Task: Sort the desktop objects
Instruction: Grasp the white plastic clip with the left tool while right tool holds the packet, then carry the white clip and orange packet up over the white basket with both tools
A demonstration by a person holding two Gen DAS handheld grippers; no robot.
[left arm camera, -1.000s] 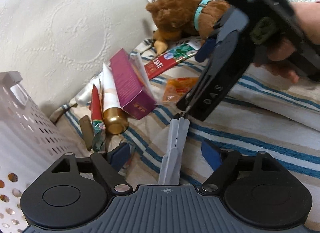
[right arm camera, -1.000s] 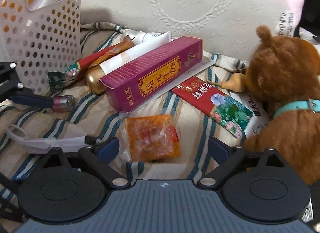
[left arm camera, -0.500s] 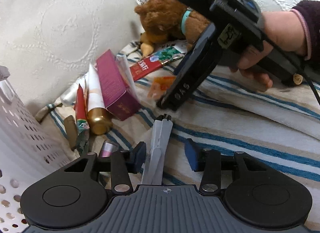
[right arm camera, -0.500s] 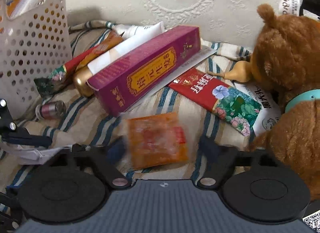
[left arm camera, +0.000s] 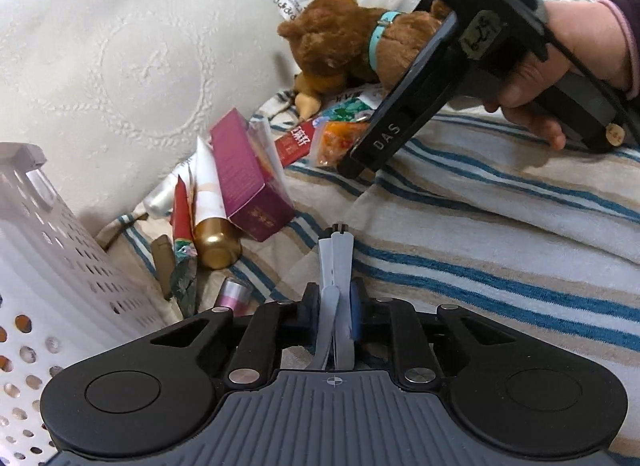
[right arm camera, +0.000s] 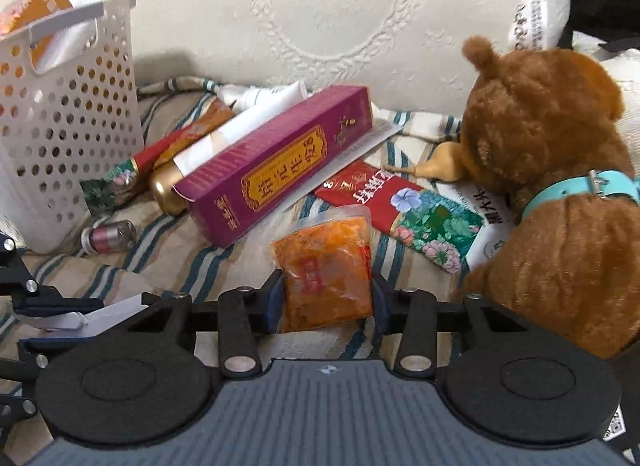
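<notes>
Left wrist view: a white clip is pinched by the closing left gripper. An orange sachet, lying on the striped cloth, is being squeezed by the closing right gripper. Lifting toward the white basket is probably needed next.

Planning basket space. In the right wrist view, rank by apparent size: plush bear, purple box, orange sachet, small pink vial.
1. plush bear
2. purple box
3. orange sachet, though it is nearest the camera, so it looks bigger
4. small pink vial

A striped blanket carries a purple box and plush bear.
</notes>
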